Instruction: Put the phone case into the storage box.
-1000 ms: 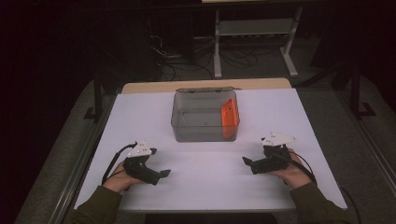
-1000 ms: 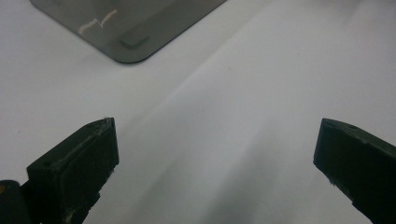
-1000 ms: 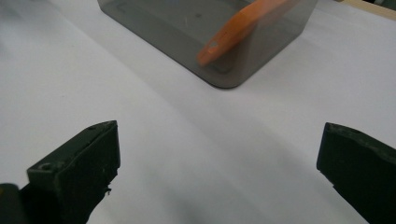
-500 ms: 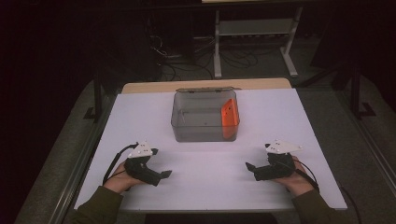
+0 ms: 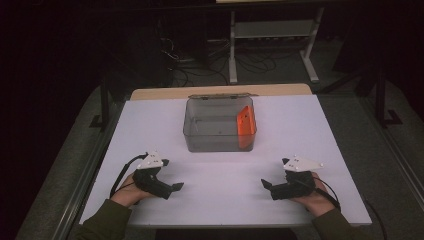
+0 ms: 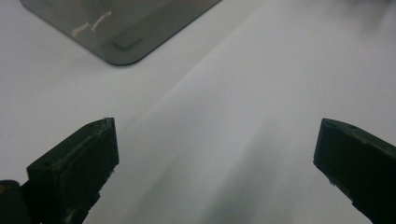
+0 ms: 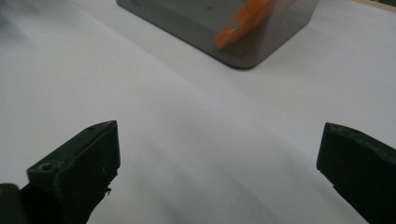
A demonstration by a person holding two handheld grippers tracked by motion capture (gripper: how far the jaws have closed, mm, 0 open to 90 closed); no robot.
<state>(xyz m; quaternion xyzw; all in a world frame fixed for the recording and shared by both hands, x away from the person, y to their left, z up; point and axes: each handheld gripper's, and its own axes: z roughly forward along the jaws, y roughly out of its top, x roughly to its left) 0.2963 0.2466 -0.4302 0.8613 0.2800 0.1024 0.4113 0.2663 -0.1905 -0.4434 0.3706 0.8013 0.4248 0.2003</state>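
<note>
A clear grey plastic box (image 5: 219, 125) stands at the middle back of the white table (image 5: 300, 130). An orange flat piece (image 5: 245, 127) leans upright against the box's right inner wall; it also shows through the box wall as the orange piece (image 7: 243, 21) in the right gripper view. My left gripper (image 5: 176, 187) rests on the table at the front left, jaws wide open and empty (image 6: 219, 163). My right gripper (image 5: 265, 184) lies at the front right, open too, nothing between its jaws (image 7: 219, 163). The box corner (image 6: 126, 28) lies ahead of the left jaws.
The table's wooden back edge (image 5: 220, 92) runs behind the box. A metal rack (image 5: 272, 35) and cables lie on the dark floor beyond. Bare white tabletop spreads between the two grippers and the box.
The right gripper has drawn back toward the front right of the table. The left gripper has hardly shifted.
</note>
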